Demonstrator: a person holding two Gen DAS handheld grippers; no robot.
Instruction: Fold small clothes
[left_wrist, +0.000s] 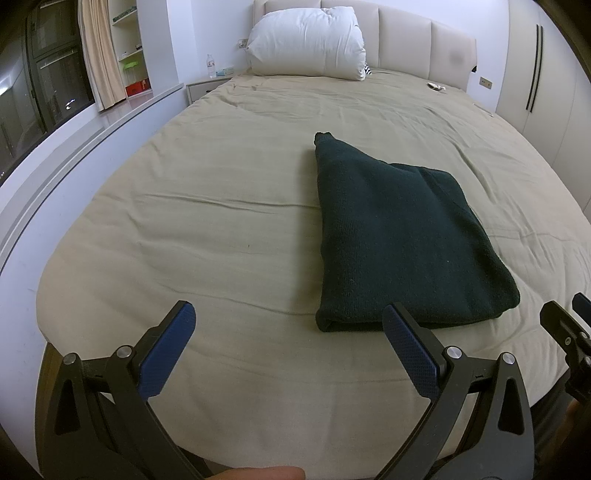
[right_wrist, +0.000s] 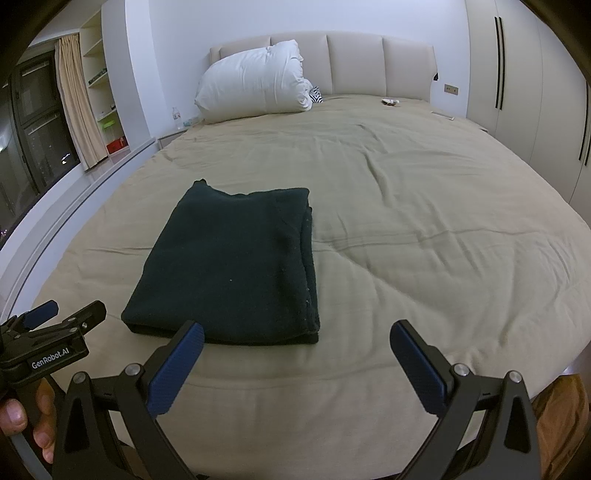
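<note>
- Dark green garment (left_wrist: 399, 236) lies folded into a compact, roughly rectangular stack on the bed (left_wrist: 221, 229), toward the foot end and nearer me than the middle of the mattress.
- From the left wrist view one narrow corner of the garment pokes out toward the headboard (left_wrist: 406, 37); the thick folded edge faces me.
- From the right wrist view the layered edges show along the garment's right side, stacked one on another.
- My left gripper (left_wrist: 288, 332) is released: fingers spread wide, blue pads (left_wrist: 166, 354) facing each other, nothing between them. It hangs above the bed's foot edge, and its right finger overlaps the near edge of the garment in the view; whether it touches I cannot tell.
- My right gripper (right_wrist: 295, 354) is likewise spread wide and empty, above the foot of the bed, with its left finger in front of the garment's near edge; contact cannot be judged.
- In the right wrist view the left gripper appears at the lower left, with my hand (right_wrist: 26, 417) wrapped around its handle.
- Bed cover is tan and lightly creased around the garment.
- White pillow (right_wrist: 255, 81) leans against the headboard at the far end, well apart from the garment; a small black-and-white striped item (right_wrist: 316, 95) sits just beside it.
- Water bottle (left_wrist: 211, 65) stands on the nightstand (left_wrist: 203, 88) at the bed's left side.
- Curtain (left_wrist: 99, 55) and a dark window (left_wrist: 40, 74) at far left; wardrobe doors (right_wrist: 517, 74) on the right.
</note>
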